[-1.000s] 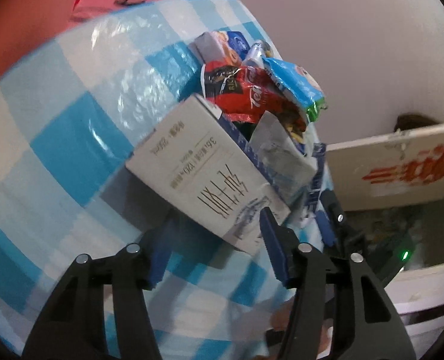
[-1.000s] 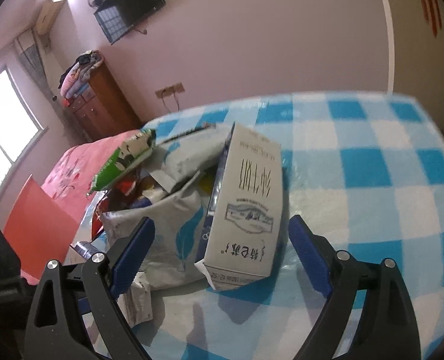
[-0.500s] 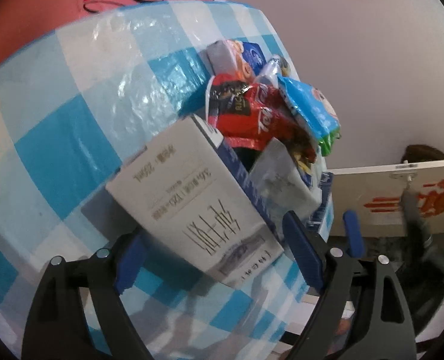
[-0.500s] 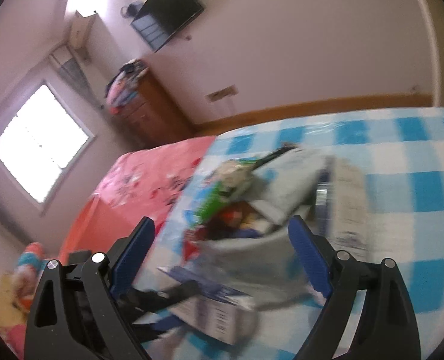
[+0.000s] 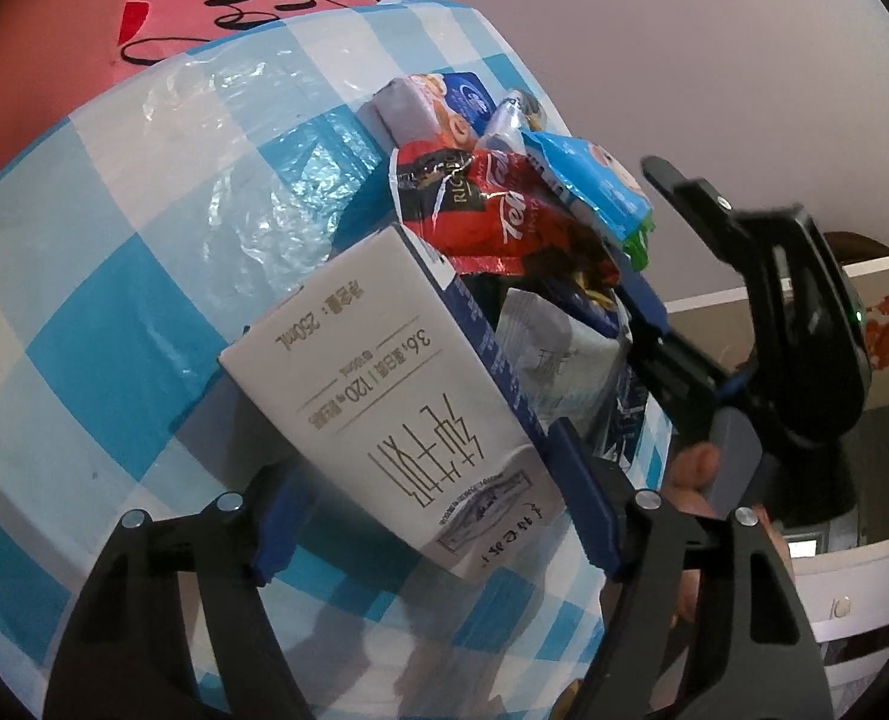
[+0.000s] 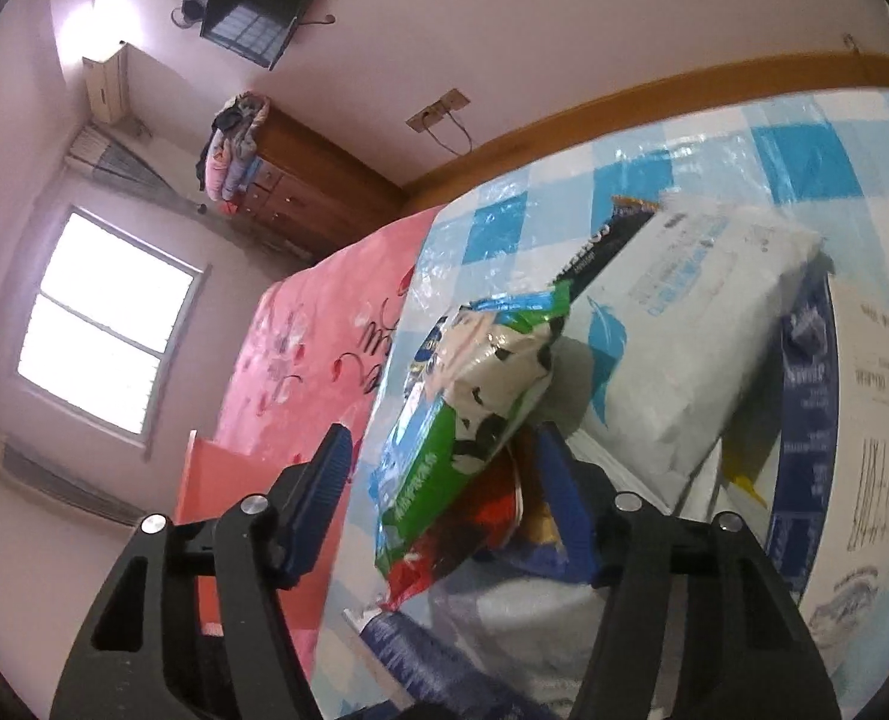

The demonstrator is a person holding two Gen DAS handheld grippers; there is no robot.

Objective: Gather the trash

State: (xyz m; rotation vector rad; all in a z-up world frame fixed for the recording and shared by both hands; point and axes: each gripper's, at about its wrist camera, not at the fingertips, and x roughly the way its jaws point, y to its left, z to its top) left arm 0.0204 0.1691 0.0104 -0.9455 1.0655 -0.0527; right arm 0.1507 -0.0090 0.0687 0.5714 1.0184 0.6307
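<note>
Swinging left from the milk carton (image 5: pixel 396 384), my right gripper (image 6: pixel 438 498), jaws just closing, now straddles the green wrapper (image 6: pixel 474 408) at the table's (image 5: pixel 114 276) left edge, ungripped, while my half-open left gripper (image 5: pixel 426 510) brackets the carton; next, pinch.

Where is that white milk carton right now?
In the left wrist view, the white milk carton lies on the checked tablecloth, between the left hand-held gripper fingers, beside the wrapper pile.

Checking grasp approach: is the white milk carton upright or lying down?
Lying down. The milk carton rests on a broad face on the checked tablecloth, its print sideways.
</note>
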